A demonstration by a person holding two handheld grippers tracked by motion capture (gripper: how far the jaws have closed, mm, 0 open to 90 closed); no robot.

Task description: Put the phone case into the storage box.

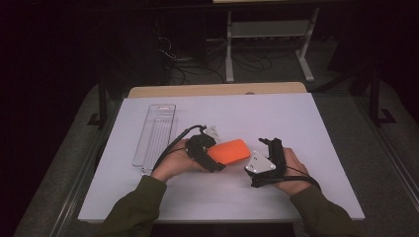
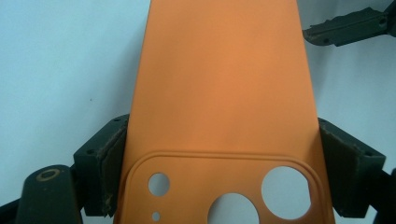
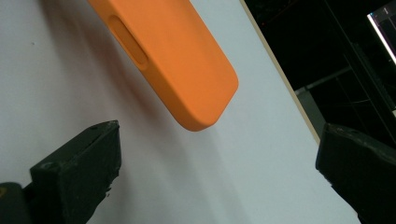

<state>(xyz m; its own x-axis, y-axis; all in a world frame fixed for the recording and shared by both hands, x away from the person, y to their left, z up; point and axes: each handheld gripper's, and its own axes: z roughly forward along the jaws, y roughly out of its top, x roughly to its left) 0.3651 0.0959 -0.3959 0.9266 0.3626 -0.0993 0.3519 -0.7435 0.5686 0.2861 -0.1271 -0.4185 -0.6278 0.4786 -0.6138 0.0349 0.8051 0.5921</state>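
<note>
The orange phone case [image 1: 229, 150] is in our left gripper [image 2: 219, 158], whose two pads press on its long sides near the camera cut-outs (the round holes show just in front of the jaws); so the picking up seems done, in our judgement. We hold the case a little above the white table [image 1: 296, 118], to the right of the clear plastic tray [image 1: 155, 133] and near it; the tray looks empty.

Our right gripper [image 3: 219, 163] stands on the far side of the case from the tray, with its jaws wide apart and nothing between them; the rounded free end of the case is just ahead of them, not touched yet.

What is left, we think: to take that free end with the right gripper, or to carry the case toward the tray; the pictures do not decide which.
</note>
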